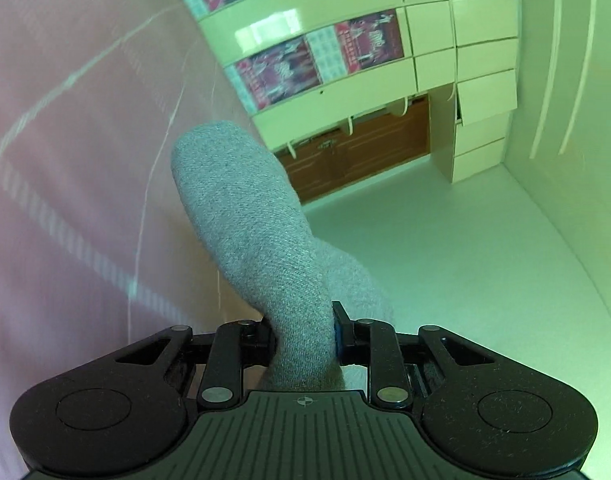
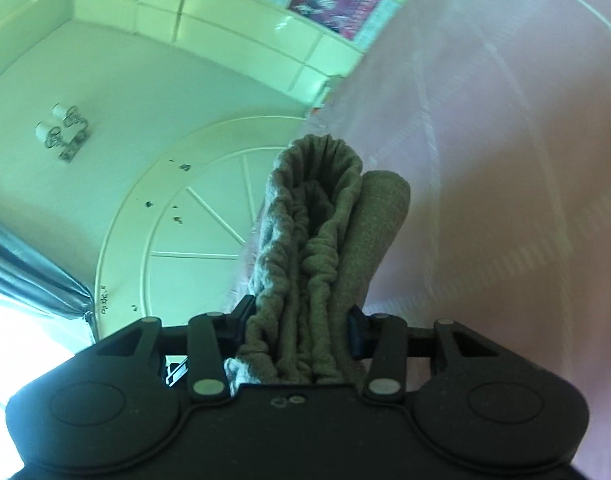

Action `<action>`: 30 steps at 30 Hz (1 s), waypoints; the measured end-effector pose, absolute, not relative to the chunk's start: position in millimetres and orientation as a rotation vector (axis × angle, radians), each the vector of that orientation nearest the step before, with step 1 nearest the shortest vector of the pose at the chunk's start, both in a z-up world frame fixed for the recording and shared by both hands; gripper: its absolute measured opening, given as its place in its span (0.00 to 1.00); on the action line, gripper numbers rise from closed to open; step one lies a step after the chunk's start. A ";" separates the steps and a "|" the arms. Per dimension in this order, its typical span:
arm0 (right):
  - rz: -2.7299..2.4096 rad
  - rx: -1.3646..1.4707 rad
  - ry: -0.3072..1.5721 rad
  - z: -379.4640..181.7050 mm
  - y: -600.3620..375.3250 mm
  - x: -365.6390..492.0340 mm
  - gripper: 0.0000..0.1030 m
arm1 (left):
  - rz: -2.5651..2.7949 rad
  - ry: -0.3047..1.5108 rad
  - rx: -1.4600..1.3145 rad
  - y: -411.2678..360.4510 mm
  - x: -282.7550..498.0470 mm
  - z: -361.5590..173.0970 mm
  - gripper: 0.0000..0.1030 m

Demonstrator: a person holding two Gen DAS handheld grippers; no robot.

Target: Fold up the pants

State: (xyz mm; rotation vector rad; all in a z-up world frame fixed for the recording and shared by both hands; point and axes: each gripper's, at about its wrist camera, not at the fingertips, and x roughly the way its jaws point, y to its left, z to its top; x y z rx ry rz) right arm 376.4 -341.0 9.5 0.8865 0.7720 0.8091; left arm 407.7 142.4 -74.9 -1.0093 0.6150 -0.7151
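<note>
We hold the gray pants (image 1: 261, 240) up in the air, both cameras looking up. Our left tongs (image 1: 303, 338) and right tongs (image 2: 297, 334) are clamped on bunched cloth. No neat fold shows yet; most folding looks left.

Both wrist views tilted upward toward ceiling, close on gray pants (image 1: 261, 240), sharing pink curtain (image 2: 505, 160)

The left tool (image 1: 303, 334) is matte black, with round silver rivets and a ribbed middle plate. The right tool (image 2: 297, 328) looks the same, but its plate is smooth.
</note>
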 end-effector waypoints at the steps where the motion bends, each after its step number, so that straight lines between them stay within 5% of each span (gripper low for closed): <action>1: 0.815 0.879 0.775 12.5 -337.1 395.4 0.35 | -0.701 0.612 -0.995 146.9 420.7 -70.4 0.25; 6: 0.759 0.868 0.817 -14.5 -314.7 469.0 0.39 | -0.513 0.618 -0.952 181.6 474.8 -73.9 0.29; 8: 0.533 0.804 0.899 -47.0 -310.2 483.6 0.77 | -0.252 0.687 -0.881 187.3 482.7 -100.5 0.92; 13: 0.472 0.727 0.878 -67.2 -318.2 458.7 0.77 | -0.254 0.642 -0.589 170.1 469.0 -101.3 0.86; 16: 0.511 0.703 0.756 -47.0 -322.7 432.0 0.87 | -0.188 0.605 -0.533 166.8 450.3 -78.1 0.87; 18: 0.546 0.631 0.732 -35.8 -308.8 425.2 0.94 | -0.149 0.533 -0.500 159.2 436.9 -64.6 0.97; 22: 0.361 0.297 0.931 -48.5 -261.2 442.3 0.94 | -0.040 0.706 -0.215 120.6 448.2 -69.6 1.00; 30: 0.459 0.099 0.685 17.5 -233.9 327.8 0.94 | 0.014 0.564 -0.078 105.6 360.4 -27.8 1.00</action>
